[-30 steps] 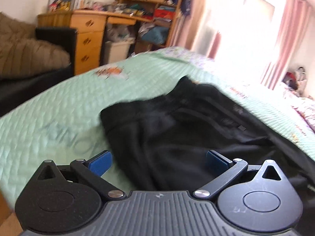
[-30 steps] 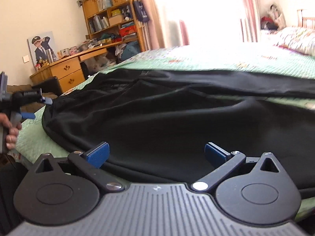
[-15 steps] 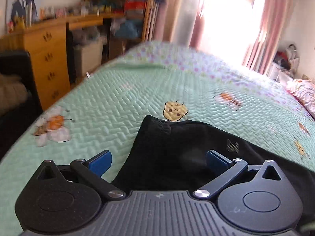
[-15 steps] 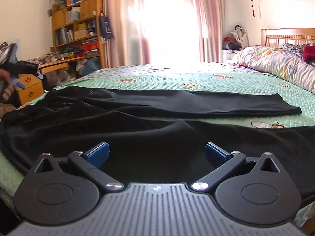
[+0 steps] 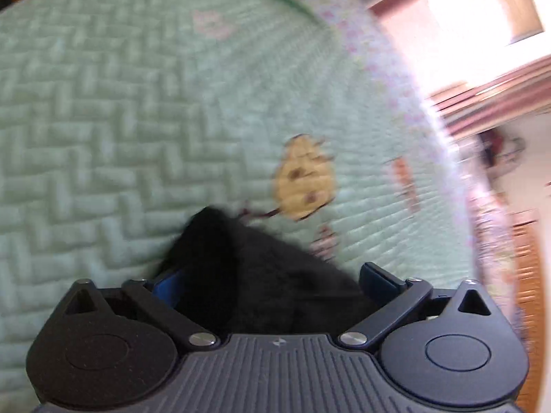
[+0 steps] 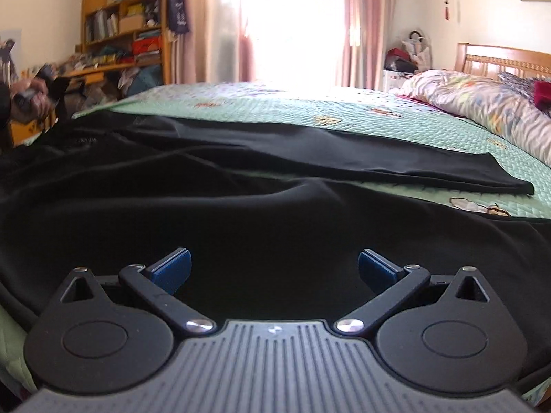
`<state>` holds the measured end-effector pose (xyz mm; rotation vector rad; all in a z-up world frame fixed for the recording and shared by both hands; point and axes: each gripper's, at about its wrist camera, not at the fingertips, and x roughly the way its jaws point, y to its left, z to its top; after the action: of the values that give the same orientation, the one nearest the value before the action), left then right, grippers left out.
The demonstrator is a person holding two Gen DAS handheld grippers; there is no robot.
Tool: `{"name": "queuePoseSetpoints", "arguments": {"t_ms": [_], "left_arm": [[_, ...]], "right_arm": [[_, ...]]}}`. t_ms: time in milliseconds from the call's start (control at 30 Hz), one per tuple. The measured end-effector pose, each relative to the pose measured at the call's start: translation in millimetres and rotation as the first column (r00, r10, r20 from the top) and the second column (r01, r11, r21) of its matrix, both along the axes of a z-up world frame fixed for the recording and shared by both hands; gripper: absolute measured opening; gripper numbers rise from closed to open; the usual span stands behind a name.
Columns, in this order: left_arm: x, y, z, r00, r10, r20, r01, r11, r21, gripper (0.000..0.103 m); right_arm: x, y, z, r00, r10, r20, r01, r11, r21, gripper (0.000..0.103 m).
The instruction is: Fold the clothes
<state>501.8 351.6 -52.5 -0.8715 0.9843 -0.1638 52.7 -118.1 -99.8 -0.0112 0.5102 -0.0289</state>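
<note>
Black trousers [image 6: 241, 179] lie spread over the green quilted bedspread [image 6: 378, 120], one leg [image 6: 396, 165] stretching to the right. In the left wrist view, a bunched corner of the black cloth [image 5: 248, 268] sits between the fingers of my left gripper [image 5: 272, 275]. Its jaws are closing and the pads do not clearly press; the cloth half hides the left pad [image 5: 165, 284]. The picture is blurred. My right gripper [image 6: 273, 268] hovers open just over the near part of the trousers, nothing between its fingers. The left gripper, held in a hand [image 6: 31, 91], also shows at the far left.
A flowered duvet [image 6: 482, 103] and wooden headboard [image 6: 502, 58] lie at the right. Bookshelves [image 6: 127, 17] and a cluttered desk stand at the back left, and pink curtains [image 6: 213, 24] flank a bright window. The bedspread's edge [image 5: 430, 110] runs past the left gripper.
My left gripper swung across the bed, tipped downward and rolled; the garment's corner now lies between its narrower jaws. The right gripper turned right and sank slightly toward the trousers, still open.
</note>
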Motion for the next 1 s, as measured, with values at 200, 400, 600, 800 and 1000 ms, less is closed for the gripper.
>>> {"name": "queuePoseSetpoints", "arguments": {"t_ms": [200, 400, 600, 800, 1000], "left_arm": [[10.3, -17.4, 1.0, 0.998, -0.055, 0.028, 0.053, 0.996, 0.074, 0.048], [-6.5, -47.3, 44.0, 0.973, -0.102, 0.206, 0.031, 0.947, 0.321, 0.011], [-27.8, -80.9, 98.7, 0.916, -0.124, 0.381, -0.019, 0.937, 0.35, 0.009], [15.0, -79.2, 97.7, 0.954, -0.077, 0.29, -0.065, 0.891, 0.449, 0.011], [23.9, -65.6, 36.8, 0.994, -0.026, 0.109, -0.027, 0.887, 0.461, 0.039]], "right_arm": [[1.3, 4.6, -5.5, 1.0, 0.002, -0.008, -0.002, 1.0, -0.011, 0.103], [1.5, 5.5, -6.1, 1.0, -0.001, -0.01, 0.001, 1.0, -0.009, 0.103], [1.0, 5.2, -5.7, 1.0, 0.0, -0.009, 0.0, 1.0, 0.002, 0.103], [0.4, 3.1, -5.2, 1.0, 0.012, -0.008, -0.012, 1.0, 0.023, 0.103], [3.1, 3.8, -4.6, 1.0, 0.02, -0.016, -0.019, 0.999, 0.038, 0.103]]}}
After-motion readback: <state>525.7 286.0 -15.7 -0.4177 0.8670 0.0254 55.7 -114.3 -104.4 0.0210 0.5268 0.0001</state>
